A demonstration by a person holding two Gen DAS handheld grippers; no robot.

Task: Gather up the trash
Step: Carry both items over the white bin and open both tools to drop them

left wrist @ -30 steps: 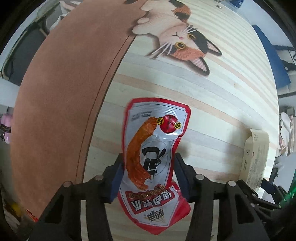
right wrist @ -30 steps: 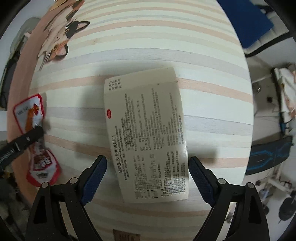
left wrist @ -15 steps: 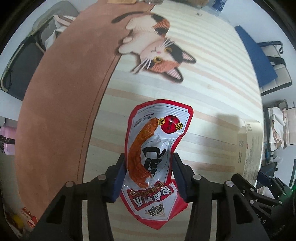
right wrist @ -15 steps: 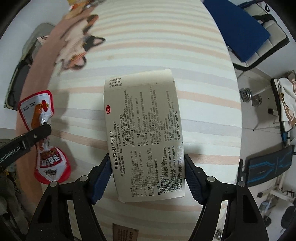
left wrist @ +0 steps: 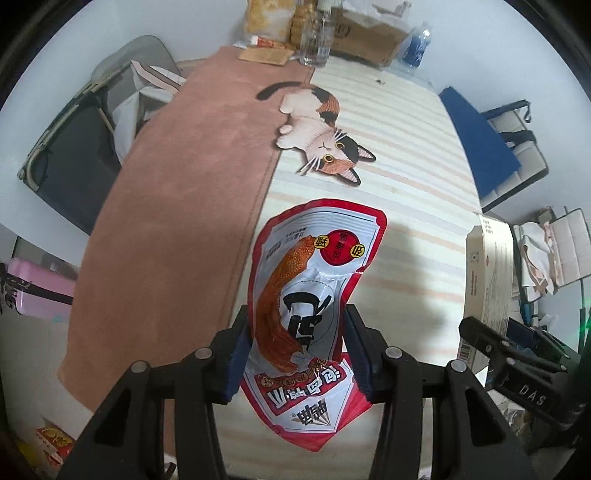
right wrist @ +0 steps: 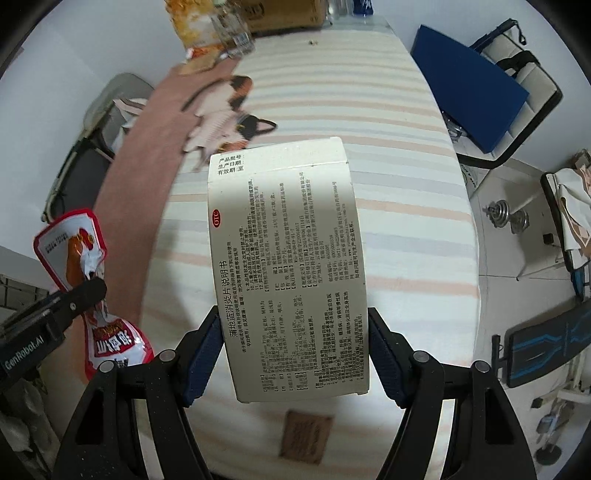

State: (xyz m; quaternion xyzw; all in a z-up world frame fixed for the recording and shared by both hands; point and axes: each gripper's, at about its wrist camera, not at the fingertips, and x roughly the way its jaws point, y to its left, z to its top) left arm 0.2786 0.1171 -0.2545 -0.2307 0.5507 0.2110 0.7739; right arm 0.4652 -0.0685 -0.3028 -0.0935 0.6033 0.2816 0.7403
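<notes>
striped tablecloth (right wrist: 388, 122) | brown runner (left wrist: 177, 206) | blue chair (right wrist: 476, 92) | white wall (left wrist: 110, 33)

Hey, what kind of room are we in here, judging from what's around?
Probably a lived-in home room that doubles as a workout corner: a striped tablecloth with a cat print covers the table, and dumbbells and a padded bench sit on the tiled floor.

The right gripper (right wrist: 293, 349) clamps a cream medicine box (right wrist: 286, 266) between its 2 blue pads above the striped tablecloth (right wrist: 406, 229), while at left the other gripper (right wrist: 55, 314) grips a red snack wrapper (right wrist: 92, 295).
</notes>
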